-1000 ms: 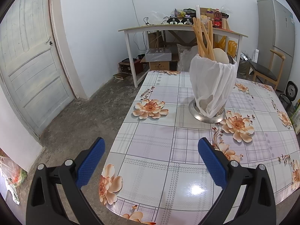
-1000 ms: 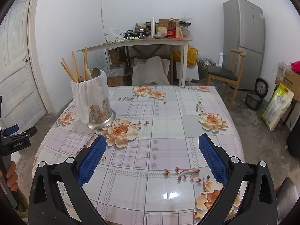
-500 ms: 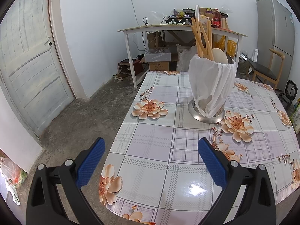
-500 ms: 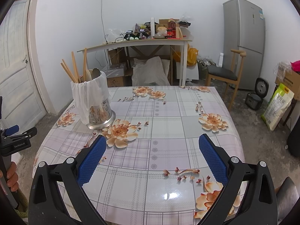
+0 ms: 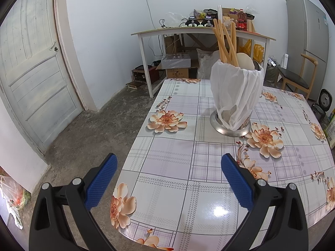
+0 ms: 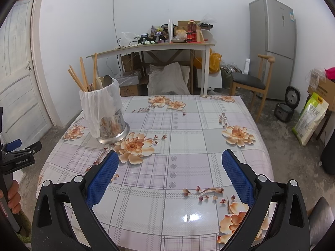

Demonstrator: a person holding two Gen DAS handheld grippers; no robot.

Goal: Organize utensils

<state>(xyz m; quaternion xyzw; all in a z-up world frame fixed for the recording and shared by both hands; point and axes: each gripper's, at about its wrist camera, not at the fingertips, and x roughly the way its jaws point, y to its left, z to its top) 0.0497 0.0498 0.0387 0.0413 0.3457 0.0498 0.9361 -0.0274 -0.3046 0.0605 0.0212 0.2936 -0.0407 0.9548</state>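
Worktop [image 6: 188, 138] bare of loose utensils, flowered cloth showing all over. Holder [image 5: 234, 96], steel and draped in a white bag [image 6: 98, 108], upright toward the far left of the worktop. Chopsticks [image 5: 225, 41] and spoons [image 6: 106, 81] already standing inside. Judging by that, sorting looks finished or nearly so, with nothing visibly left to collect. Left claw [image 5: 167, 179] spread wide, empty, hovering over the near left edge, well short of the holder. Right claw [image 6: 169, 173] likewise wide apart, gripping nothing, above the near middle. Against half a second ago, almost no change: same poses, holder a touch larger in the left view.
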